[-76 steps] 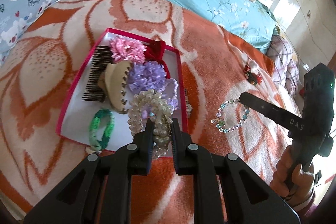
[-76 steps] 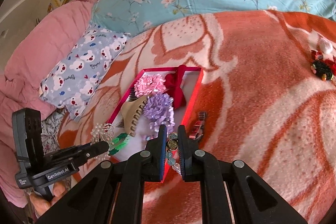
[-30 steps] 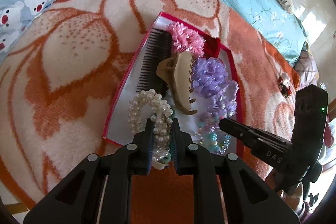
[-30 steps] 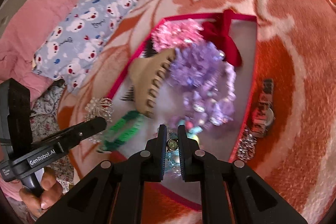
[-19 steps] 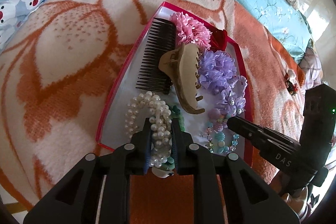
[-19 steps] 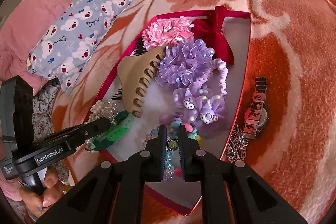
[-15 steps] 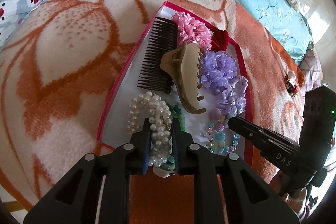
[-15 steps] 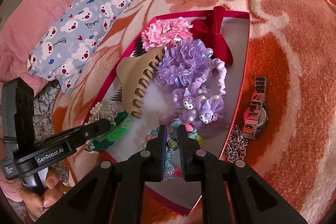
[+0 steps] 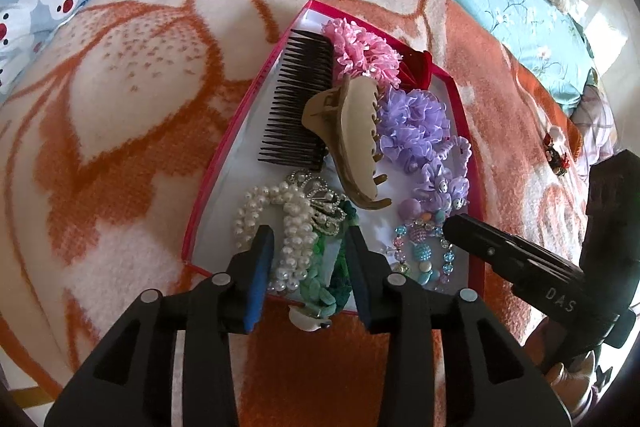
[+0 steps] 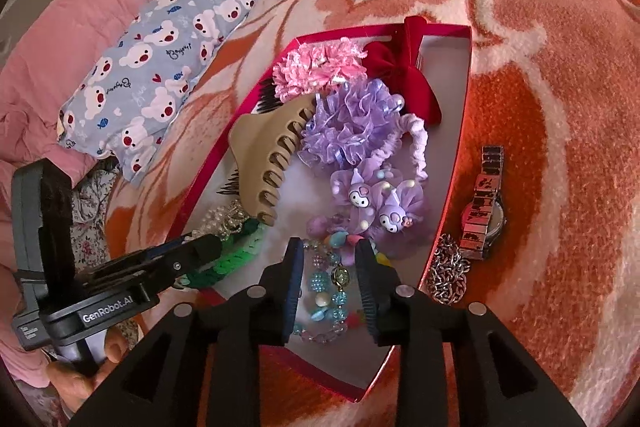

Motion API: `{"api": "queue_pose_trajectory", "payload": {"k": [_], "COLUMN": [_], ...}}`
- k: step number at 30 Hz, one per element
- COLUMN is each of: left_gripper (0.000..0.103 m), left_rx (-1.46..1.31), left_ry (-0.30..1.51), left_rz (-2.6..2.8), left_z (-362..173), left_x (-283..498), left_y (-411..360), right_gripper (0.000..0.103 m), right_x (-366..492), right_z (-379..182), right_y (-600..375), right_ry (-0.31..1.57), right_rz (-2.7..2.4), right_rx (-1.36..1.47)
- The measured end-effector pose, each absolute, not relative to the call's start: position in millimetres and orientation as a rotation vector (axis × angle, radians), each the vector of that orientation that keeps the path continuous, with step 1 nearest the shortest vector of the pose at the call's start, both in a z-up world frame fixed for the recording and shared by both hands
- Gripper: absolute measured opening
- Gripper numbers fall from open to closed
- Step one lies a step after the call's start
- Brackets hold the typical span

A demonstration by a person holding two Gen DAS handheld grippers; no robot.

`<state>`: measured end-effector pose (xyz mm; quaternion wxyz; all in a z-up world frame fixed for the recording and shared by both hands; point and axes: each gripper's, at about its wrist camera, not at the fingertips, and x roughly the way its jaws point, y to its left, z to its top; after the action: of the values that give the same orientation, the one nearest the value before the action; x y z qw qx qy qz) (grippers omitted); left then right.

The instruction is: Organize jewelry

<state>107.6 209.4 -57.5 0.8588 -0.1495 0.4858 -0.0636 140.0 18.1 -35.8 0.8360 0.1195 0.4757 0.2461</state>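
Left wrist view first: we are holding the left gripper [image 9: 309,259] at the lower centre of the frame with its fingers spread — the jaws have just been opening — and the pearl bracelet [image 9: 280,227] is lying between them, no longer pinched, resting at the near corner of the red box [image 9: 224,151] over a green braided band [image 9: 328,287]. Further up the frame, inside the box, we are seeing a dark comb [image 9: 298,99], a beige claw clip [image 9: 352,139], a pink flower scrunchie [image 9: 366,53] and a purple scrunchie [image 9: 414,125]. From the right wrist view, we are keeping the right gripper [image 10: 329,279] low in the frame, its fingers likewise parted after just opening, and the pastel bead bracelet [image 10: 328,291] is sitting loose between them on the box floor. At the right of that frame, outside the box wall, a watch [image 10: 482,215] and a silver chain [image 10: 448,273] are lying on the orange blanket [image 10: 540,107] — near each other, just beside the box.
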Motion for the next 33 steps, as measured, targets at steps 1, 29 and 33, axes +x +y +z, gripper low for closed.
{"api": "queue_pose_trajectory", "payload": {"k": [1,29,33], "left_gripper": [0.034,0.078,0.082], "left_rx": [-0.313,-0.360,-0.396], "left_ry": [1.020,0.991,0.994], "left_rz": [-0.134,-0.146,-0.164], "left_z": [-57,-33,-29], "left_x": [107,85,80], "left_y": [209,209,210], "right_gripper": [0.029,0.067,0.076], "right_x": [140,128,126], "right_z": [-35,-5,-7], "right_y": [17,-11,-19], "right_ry": [1.006,0.934,0.931], "right_rz": [0.521,0.525,0.521], "right_rx": [0.256,0.361,0.406]}}
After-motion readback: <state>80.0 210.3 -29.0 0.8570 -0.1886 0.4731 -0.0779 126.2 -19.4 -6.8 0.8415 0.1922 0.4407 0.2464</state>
